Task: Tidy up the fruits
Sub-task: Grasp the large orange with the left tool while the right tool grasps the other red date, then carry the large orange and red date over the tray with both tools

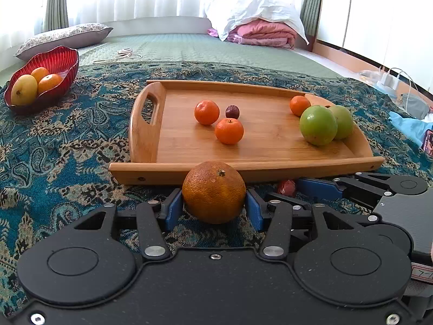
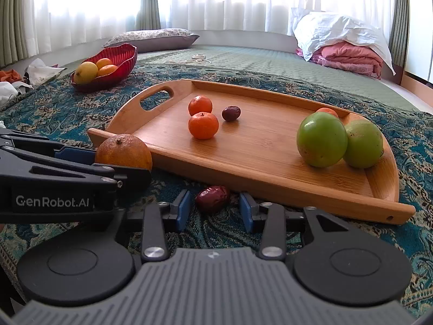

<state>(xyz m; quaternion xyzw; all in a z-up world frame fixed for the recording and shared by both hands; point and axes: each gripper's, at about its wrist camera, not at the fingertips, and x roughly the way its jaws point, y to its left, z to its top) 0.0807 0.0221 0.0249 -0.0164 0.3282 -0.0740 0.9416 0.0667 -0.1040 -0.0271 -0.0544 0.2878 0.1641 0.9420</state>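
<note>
My left gripper (image 1: 215, 208) is shut on a large dull orange (image 1: 213, 192) that rests on the patterned cloth just before the wooden tray's front rim (image 1: 176, 173). My right gripper (image 2: 215, 211) stands open around a red date (image 2: 213, 198) lying on the cloth; a gap shows between each blue pad and the date. On the tray lie three small mandarins (image 1: 229, 131), a dark date (image 1: 232, 111) and two green fruits (image 1: 318, 125). A red bowl (image 1: 62, 57) at the far left holds a yellow mango (image 1: 24, 90) and two oranges.
The two grippers sit side by side, the left one's fingers (image 2: 78, 153) close to the right one's left finger. A pillow (image 1: 65, 36), folded bedding (image 1: 259, 32), a white cord (image 1: 127, 54) and chargers with cables (image 1: 389, 80) lie farther off.
</note>
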